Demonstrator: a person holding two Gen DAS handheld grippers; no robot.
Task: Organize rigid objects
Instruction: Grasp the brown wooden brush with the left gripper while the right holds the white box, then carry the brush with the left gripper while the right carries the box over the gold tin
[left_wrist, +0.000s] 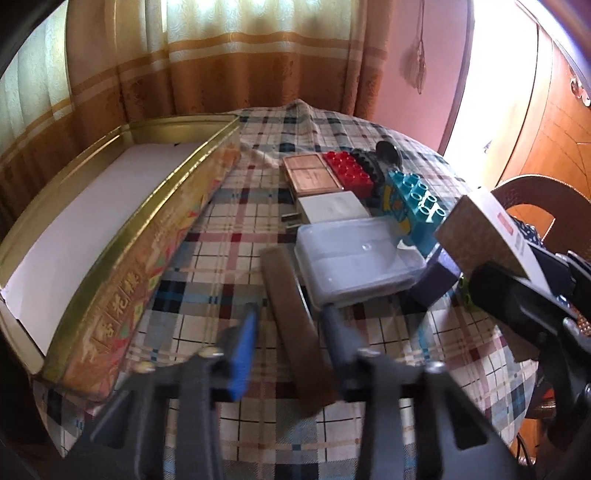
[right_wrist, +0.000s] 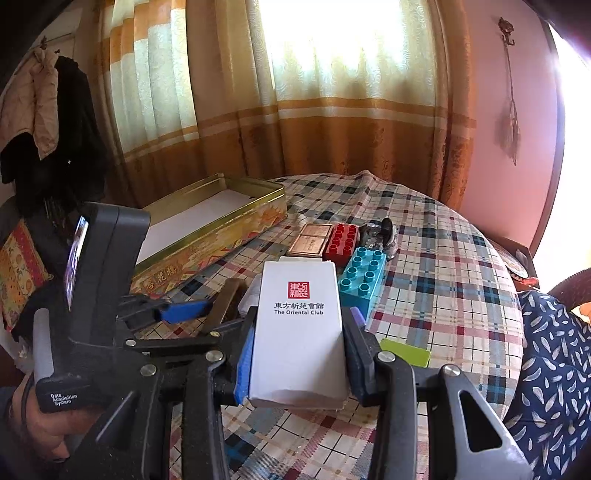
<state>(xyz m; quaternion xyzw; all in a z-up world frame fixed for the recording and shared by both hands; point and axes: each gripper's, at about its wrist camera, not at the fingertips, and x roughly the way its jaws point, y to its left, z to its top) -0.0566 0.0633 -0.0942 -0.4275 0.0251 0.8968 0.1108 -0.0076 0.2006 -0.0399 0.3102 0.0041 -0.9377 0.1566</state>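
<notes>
1. Here the left tongs (left_wrist: 290, 314) are clenched on a flat brown strip (left_wrist: 291, 325) at lower centre of the left wrist view.
2. The right tongs (right_wrist: 299, 328) grasp a white card box (right_wrist: 299, 325) at lower centre, above the checked surface (right_wrist: 443, 258).
3. An open gold tin (left_wrist: 122, 236) lies at left; red brick (left_wrist: 349, 171) and teal brick (left_wrist: 415, 201) sit right of centre.

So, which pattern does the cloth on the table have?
The tablecloth has a plaid pattern: cream ground with blue, red and dark lines. The right wrist view shows it best.
</notes>
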